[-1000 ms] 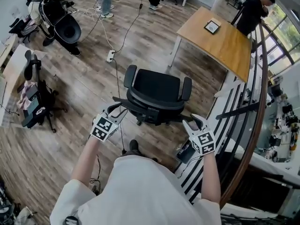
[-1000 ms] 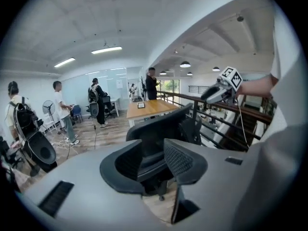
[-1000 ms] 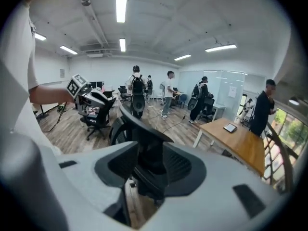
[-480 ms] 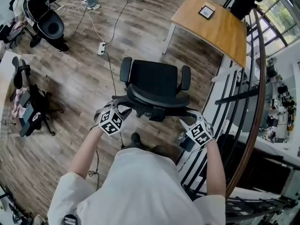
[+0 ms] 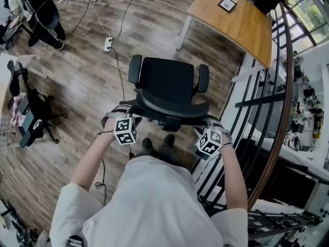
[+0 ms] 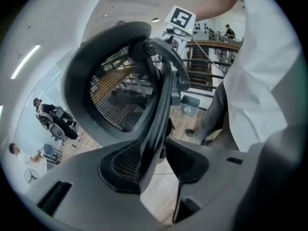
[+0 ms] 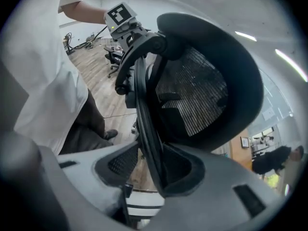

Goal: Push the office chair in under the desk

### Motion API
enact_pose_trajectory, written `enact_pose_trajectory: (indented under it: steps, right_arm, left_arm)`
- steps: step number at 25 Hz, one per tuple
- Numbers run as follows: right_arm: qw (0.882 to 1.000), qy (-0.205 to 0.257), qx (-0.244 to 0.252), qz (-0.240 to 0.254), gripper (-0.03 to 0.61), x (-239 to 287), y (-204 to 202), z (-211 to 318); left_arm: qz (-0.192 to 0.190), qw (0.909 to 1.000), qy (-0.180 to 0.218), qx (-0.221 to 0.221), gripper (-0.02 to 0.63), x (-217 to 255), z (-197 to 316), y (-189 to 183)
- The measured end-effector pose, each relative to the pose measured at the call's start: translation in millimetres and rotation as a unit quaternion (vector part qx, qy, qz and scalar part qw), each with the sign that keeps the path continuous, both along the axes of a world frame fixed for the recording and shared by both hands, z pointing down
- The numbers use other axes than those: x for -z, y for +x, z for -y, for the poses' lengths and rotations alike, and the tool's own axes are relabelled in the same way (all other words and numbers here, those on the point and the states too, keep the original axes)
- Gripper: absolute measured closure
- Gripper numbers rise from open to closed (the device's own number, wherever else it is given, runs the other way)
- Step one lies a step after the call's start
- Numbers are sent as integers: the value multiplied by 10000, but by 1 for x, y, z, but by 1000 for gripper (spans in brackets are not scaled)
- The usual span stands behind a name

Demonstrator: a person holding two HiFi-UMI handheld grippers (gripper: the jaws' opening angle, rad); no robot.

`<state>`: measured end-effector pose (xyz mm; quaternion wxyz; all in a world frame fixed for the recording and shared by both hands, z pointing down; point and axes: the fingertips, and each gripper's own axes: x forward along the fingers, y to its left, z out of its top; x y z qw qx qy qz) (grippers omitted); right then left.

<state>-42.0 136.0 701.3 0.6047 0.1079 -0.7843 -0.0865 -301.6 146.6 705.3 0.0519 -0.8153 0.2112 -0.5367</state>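
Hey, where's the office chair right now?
Head view, centre: the office chair stands in front of the person, backrest toward them, with the wooden desk beyond it at upper right and the railing on its right.

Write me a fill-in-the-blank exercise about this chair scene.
1. The chair has a seat and armrests coloured ____.
2. In the head view, the desk stands toward the upper ____ of the chair.
3. The right hand-held gripper has the edge of the chair's ____ between its jaws.

Missing words: black; right; backrest
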Motion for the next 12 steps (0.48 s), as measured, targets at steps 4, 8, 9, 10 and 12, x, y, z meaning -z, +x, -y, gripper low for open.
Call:
enact_pose_trajectory:
  steps: [4,8,9,10,12]
  right_arm:
    - [9987,50,320,-383,431,-22,6,3]
    - [9941,218,536,-914,431,-39,19,9]
    - [9930,268,525,-1025,431,-43,23,12]
    - [9918,323,508,-1128,431,-45,27,14]
    - [9890,454,492,-1317,431,-51,34,20]
  left_arm:
    - [467,9987,-16,-183,449,-18,-2,-2]
    - [1060,9939,175,-250,449,-30,7,-12]
    - [1159,9928,194,-239,449,-33,9,-14]
    - [1231,9919,210,-219,445,-36,11,-16]
    - [1405,9895,273,-201,440,-41,15,-20]
